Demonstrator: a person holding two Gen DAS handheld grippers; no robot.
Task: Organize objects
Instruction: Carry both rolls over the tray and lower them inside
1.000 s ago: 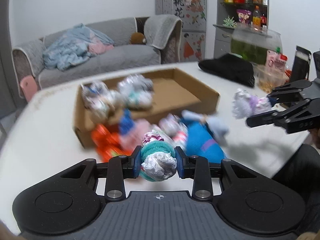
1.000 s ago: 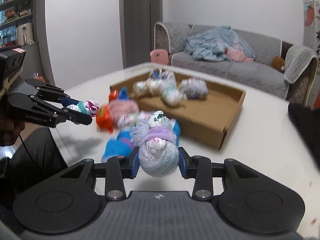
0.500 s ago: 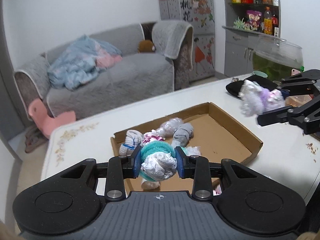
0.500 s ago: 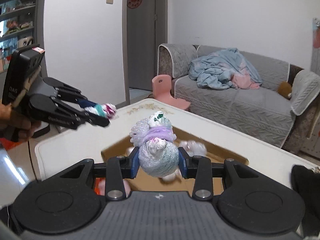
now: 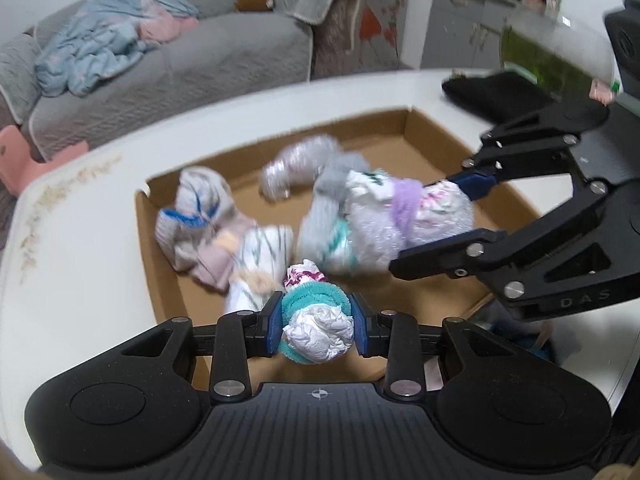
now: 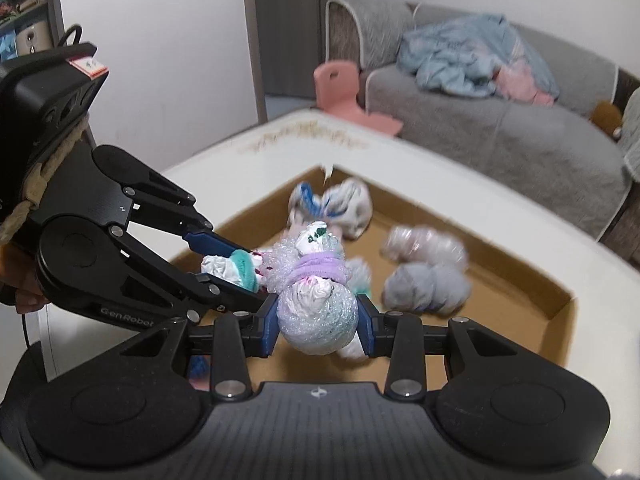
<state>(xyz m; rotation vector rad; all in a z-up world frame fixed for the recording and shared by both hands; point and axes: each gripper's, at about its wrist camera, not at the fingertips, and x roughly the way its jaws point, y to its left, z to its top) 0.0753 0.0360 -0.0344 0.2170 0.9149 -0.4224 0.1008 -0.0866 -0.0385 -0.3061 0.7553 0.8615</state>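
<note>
Sock bundles [image 5: 316, 322] [image 6: 316, 312] clamped in both hand-held grippers [image 5: 316, 326] [image 6: 318, 326], angled down over cardboard tray [image 5: 416, 128].

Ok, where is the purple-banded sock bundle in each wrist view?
Left wrist: purple-banded sock bundle right of centre, clamped in the right gripper over the cardboard box.
Right wrist: bottom centre, between that gripper's own fingers.
Shared landmark: the grey sofa beyond the table.
</note>
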